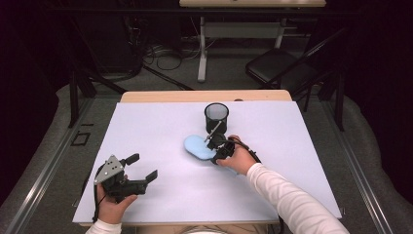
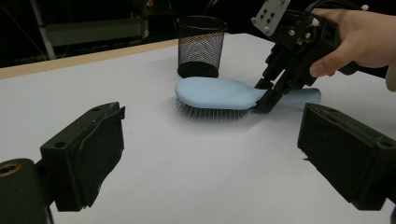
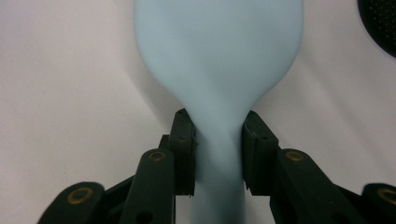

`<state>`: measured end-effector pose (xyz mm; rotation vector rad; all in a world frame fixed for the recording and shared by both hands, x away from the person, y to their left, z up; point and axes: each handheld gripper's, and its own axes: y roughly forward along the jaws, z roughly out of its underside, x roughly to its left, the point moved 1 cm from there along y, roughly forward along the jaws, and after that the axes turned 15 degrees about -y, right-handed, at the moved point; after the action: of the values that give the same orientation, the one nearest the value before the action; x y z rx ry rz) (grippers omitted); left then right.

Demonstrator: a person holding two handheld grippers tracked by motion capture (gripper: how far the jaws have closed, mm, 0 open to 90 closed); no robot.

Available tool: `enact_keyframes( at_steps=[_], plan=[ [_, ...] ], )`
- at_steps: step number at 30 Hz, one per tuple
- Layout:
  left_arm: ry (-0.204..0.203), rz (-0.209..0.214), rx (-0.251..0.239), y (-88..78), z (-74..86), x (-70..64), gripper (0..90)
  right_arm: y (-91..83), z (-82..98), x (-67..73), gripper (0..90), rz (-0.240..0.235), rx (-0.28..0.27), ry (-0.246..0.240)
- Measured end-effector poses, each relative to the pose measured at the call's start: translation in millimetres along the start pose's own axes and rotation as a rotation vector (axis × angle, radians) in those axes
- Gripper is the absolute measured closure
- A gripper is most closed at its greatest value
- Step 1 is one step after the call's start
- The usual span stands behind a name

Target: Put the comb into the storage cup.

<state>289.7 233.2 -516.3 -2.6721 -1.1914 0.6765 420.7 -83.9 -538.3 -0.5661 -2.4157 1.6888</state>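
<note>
With the right gripper (image 3: 217, 154) clamped on the neck of the blue hairbrush (image 2: 219, 95) just before the mesh cup (image 2: 200, 46), lift level, left gripper (image 2: 210, 154) idle and open.

no text, label, brand, number or sign can be read on anything in these pictures
</note>
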Motion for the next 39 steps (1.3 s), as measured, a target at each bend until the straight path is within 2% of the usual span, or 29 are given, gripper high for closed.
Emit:
enact_keyframes(
  at_steps=[4,22,39],
  plan=[
    [-0.005,0.000,0.006,0.9,0.4,0.3,7.1,-1.2,-0.2,0.7,69.4,-0.002,-0.001,0.001],
    [-0.024,-0.007,0.026,3.8,1.0,1.3,7.1,-11.7,0.8,3.1,69.5,0.005,-0.076,0.011],
    [-0.022,-0.009,0.032,6.5,1.7,0.8,7.1,-19.8,-0.2,5.4,69.5,0.013,-0.125,0.008]
  ],
)
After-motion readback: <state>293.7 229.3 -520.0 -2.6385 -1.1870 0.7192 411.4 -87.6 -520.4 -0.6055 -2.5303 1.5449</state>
